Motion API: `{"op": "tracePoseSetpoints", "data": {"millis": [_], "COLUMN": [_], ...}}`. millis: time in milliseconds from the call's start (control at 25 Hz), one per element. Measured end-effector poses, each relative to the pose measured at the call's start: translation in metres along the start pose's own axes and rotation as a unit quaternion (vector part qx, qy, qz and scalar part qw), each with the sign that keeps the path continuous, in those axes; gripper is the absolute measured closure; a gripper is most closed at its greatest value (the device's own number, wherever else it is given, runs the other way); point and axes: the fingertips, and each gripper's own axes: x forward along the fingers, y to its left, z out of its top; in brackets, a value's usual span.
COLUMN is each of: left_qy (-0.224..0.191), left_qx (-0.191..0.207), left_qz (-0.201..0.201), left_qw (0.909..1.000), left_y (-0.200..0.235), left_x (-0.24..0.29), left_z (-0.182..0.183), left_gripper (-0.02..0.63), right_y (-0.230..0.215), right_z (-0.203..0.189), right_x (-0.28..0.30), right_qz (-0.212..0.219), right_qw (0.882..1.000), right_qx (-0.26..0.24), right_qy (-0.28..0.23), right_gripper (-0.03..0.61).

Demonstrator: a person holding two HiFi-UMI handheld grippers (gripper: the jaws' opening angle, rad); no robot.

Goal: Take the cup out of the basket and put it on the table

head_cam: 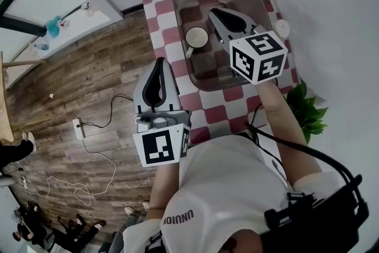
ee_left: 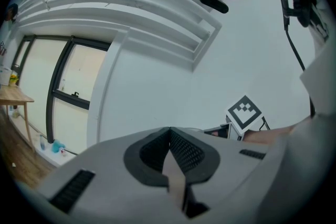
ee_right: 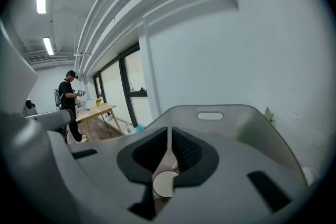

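- R gripper [ee_right: 169,131]: pads meet at the tips, no gap to speak of, nothing held.
- L gripper [ee_left: 169,131]: same, tips together and empty. It's pointed at wall/window, nowhere near the work.
- Cup [head_cam: 196,37]: upright inside the basket [head_cam: 177,3], close to its left wall, open mouth up. In the R gripper view its pale rim shows low, under the jaw roots, so the tips aim past it toward the basket's far end.
- In the head view the R gripper hangs over the basket, just right of the cup. The L one is off the table [head_cam: 231,106] edge, over the wood floor.
- Step, my read: approach only; no grab yet.
- Risks:
  - Going down w/ jaws shut would knock or tip the cup rather than straddle it.
  - Cup sits by the wall, so one finger has little room and could jam vs. the side.
  - Pinching rim only: smooth, likely slips on lift.
  - Basket looks light and nothing steadies it, so it may slide or lift along w/ the cup.
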Motion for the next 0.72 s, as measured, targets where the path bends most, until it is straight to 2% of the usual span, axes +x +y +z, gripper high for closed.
{"op": "tracePoseSetpoints", "data": {"millis": [200, 720], "left_qy": [0.003, 0.010], "left_qx": [-0.001, -0.004], "left_qz": [-0.001, 0.007], "left_qw": [1.0000, 0.9999], "left_y": [-0.002, -0.003], "left_x": [0.003, 0.009], "left_z": [-0.003, -0.007], "left_gripper": [0.601, 0.601], "right_y": [-0.002, -0.022], "right_z": [-0.014, -0.042], "right_x": [0.011, 0.034], "right_qz": [0.008, -0.004], "right_qw": [1.000, 0.997], "right_qx": [-0.006, -0.025], "right_qy": [0.030, 0.079], "right_gripper": [0.497, 0.495]}}
